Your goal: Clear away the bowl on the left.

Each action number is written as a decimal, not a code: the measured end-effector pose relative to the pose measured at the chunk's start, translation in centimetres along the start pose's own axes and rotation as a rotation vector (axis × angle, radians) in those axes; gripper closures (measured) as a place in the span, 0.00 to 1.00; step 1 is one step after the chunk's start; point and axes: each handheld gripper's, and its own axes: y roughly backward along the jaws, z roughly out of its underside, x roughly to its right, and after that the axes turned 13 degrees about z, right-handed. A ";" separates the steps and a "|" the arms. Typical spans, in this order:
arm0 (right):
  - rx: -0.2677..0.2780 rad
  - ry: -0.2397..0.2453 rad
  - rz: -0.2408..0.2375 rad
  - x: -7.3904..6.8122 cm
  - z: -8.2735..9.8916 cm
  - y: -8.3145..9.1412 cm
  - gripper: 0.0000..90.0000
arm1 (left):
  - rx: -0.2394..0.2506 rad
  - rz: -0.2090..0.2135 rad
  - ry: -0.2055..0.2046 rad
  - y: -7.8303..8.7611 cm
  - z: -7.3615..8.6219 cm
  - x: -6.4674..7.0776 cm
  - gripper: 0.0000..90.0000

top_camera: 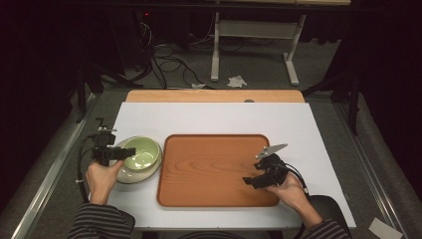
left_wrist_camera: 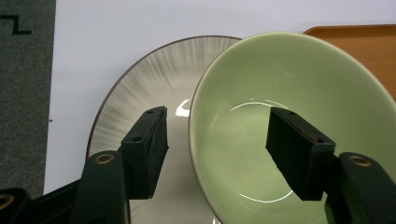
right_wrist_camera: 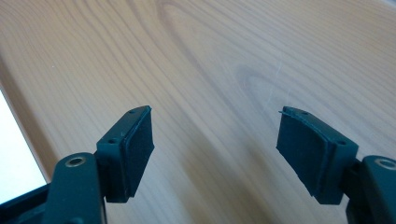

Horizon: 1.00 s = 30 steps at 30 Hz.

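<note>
A green bowl (top_camera: 142, 154) sat on a pale ribbed plate (top_camera: 130, 175) near the left edge of the table (top_camera: 214, 117), toward its near side. Seen along the left hand-held gripper's own view, the bowl (left_wrist_camera: 299, 107) sat toward one side of the plate (left_wrist_camera: 154, 84) rather than at its middle. The left hand-held gripper (top_camera: 130, 152) was at the bowl's left rim, its jaws standing apart with the rim between them: one jaw over the plate outside the bowl, the other inside the bowl. The pads did not press on the rim, so nothing was gripped.

Just right of the plate lay a wooden tray (top_camera: 214, 172), taking up the middle of the table's near half; its left rim was close beside the plate, though whether they touched could not be told. The right hand-held gripper (top_camera: 250, 181) hovered over the tray's right part, near its near right corner, jaws wide apart with bare wood grain (right_wrist_camera: 210, 70) between them and nothing held.

A white sheet (top_camera: 308, 124) covered most of the table, leaving a wooden strip (top_camera: 214, 96) bare along the far edge. Beyond the table stood the white legs of a stand (top_camera: 215, 55), with loose cables (top_camera: 169, 62) and a crumpled paper (top_camera: 237, 81) on the floor.
</note>
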 end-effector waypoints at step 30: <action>-0.010 0.019 0.005 -0.2 0.0 -0.1 0.33 | -0.129 0.002 0.049 -1.6 0.0 -0.7 0.73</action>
